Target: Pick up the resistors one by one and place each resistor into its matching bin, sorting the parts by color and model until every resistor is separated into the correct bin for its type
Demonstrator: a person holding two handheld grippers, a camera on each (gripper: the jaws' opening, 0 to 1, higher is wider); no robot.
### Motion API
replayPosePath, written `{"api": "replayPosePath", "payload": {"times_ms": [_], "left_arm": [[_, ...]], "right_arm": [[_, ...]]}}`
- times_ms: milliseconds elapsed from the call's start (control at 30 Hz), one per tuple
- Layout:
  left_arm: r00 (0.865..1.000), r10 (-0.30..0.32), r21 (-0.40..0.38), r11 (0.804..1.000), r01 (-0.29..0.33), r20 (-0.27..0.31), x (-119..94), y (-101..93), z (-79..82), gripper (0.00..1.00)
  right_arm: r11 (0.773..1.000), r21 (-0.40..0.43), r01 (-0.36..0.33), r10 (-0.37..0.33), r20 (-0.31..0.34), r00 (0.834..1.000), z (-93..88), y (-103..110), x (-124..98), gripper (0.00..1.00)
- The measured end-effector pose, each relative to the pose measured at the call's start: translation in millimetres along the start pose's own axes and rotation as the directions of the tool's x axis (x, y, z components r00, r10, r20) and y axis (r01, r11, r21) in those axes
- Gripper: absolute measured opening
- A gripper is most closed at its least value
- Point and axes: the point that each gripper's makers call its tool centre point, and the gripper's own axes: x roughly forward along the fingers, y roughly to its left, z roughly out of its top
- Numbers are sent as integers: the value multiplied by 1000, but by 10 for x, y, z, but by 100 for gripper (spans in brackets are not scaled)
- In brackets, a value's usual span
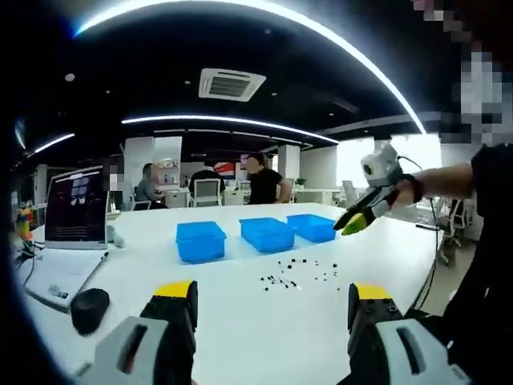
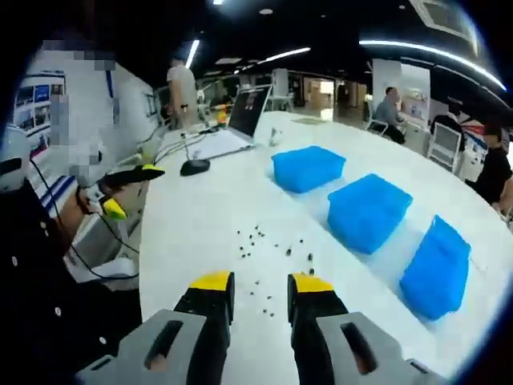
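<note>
Small dark resistors [image 1: 295, 274] lie scattered on the white table [image 1: 240, 321], in front of three blue bins [image 1: 200, 241], [image 1: 267, 233], [image 1: 313, 227]. My left gripper [image 1: 272, 293] hovers above the table short of the resistors, jaws wide apart and empty. My right gripper [image 1: 350, 223] enters the left gripper view from the right, held in a hand above the rightmost bin. In the right gripper view, my right gripper [image 2: 261, 282] is open and empty above the resistors [image 2: 272, 247], with the bins [image 2: 309, 167], [image 2: 369, 210], [image 2: 437, 269] to its right. My left gripper [image 2: 130, 191] appears at the left, open.
An open laptop [image 1: 76, 208] and a black mouse [image 1: 90, 309] sit on the table at the left, with cables nearby. Several people sit or stand at desks in the background. The table's edge [image 2: 148, 265] runs close to the person holding the grippers.
</note>
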Motion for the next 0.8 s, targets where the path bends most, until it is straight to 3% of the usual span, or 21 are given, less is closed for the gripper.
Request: {"api": "replayPosePath", "payload": {"times_ms": [67,167,200,233,400,700,800], "left_arm": [[1000,-1,-4,1000,1,1,-9,9,-15,77],[1000,-1,-5,1000,1,1,-10,12,-18,77],[1000,4,-14,1000,-3,2,-22,32,-44,77],[1000,5,-17,1000,-5,3,-34,39,-60,77],[1000,10,-40,999,-10,4,-83,72,-122,77],[1000,15,-58,998,-16,-12,-135,92,-230,77],[1000,17,-62,998,-18,-13,-141,97,-242,77]], "right_arm": [[1000,-22,-13,12,-41,999,26,-28,123,27],[999,-32,-12,11,-51,999,27,-30,148,26],[997,-65,-34,25,-134,991,38,-76,431,25],[995,-81,-50,35,-177,984,8,-64,514,25],[992,-111,-60,28,-273,961,-72,-119,806,23],[995,-88,-49,15,-355,935,-187,-259,1028,19],[995,-86,-43,9,-360,933,-180,-284,1056,17]]}}
